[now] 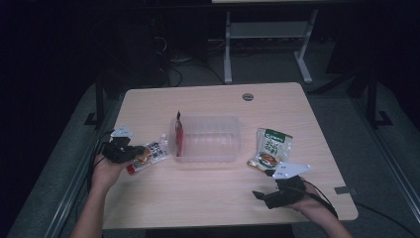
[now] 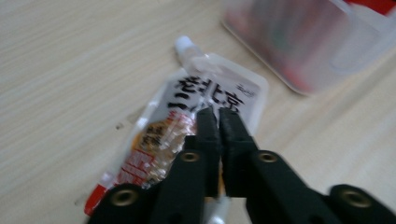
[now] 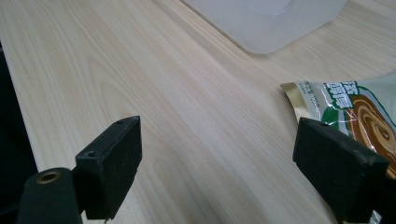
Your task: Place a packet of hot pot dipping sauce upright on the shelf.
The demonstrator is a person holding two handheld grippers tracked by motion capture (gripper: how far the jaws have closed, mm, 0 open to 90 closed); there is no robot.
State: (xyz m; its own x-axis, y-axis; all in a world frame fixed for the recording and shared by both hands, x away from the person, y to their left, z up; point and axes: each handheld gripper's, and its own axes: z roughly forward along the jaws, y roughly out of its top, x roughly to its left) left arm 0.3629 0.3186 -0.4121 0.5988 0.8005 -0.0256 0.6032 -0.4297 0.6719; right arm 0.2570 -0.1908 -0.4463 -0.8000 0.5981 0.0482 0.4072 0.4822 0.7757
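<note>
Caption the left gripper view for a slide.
Left gripper, jaws nearly together, over a spouted white pouch lying on the wooden table beside a clear plastic tub.

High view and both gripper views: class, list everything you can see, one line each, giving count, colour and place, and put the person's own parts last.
Table: one, light wood grain, under everything else.
Clear plastic container: one, see-through, middle of the table.
Red packet: one, red, standing on edge inside the container's left end.
Spouted pouch: one, white with black lettering and a red lower end, left of the container.
Green pouch: one, green and white, flat on the table right of the container.
Left gripper: one, black, jaws closed together over the spouted pouch.
Right gripper: one, black, jaws wide apart, nothing between them, close to the green pouch.
Forearms: two, coming in from the bottom edge of the high view.
</note>
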